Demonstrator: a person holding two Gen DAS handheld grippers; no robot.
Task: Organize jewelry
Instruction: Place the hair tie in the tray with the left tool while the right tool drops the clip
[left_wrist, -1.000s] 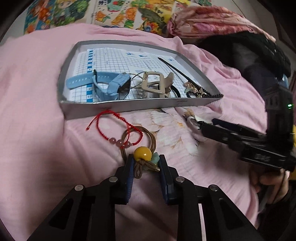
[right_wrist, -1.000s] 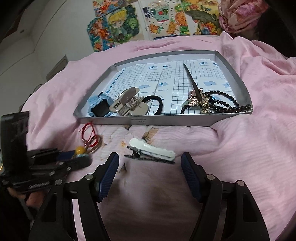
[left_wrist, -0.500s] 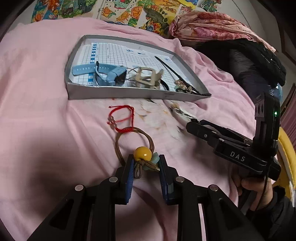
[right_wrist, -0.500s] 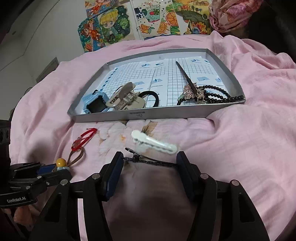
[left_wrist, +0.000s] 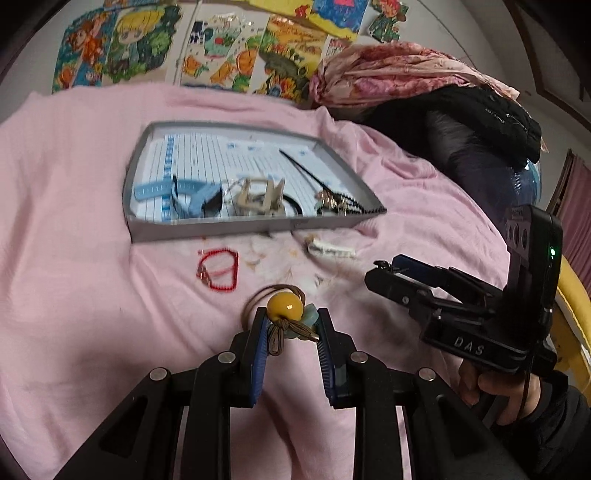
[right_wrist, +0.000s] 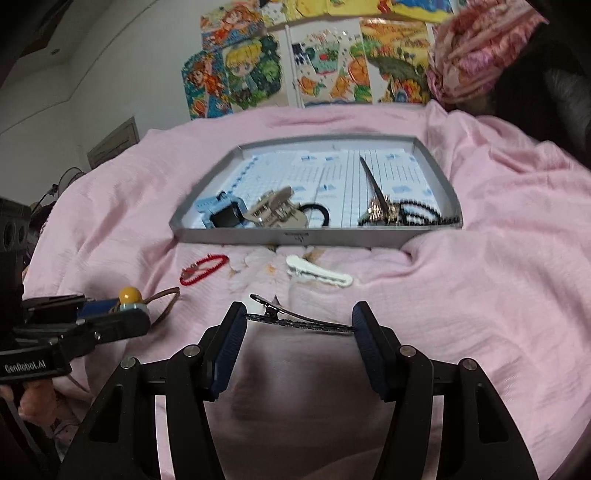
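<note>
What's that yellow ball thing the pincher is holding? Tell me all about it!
It is a hair tie: a shiny yellow bead, a pale blue-green bead beside it, and a knotted brown cord loop. The left gripper pinches it at the knot, between blue-padded fingers. The loop trails forward over the pink blanket; whether it touches cannot be told.

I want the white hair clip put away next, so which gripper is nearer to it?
Right. The right gripper sits just short of the white hair clip, shut on a black hair clip. The left gripper is farther off to the left, shut on a yellow-bead hair tie.
</note>
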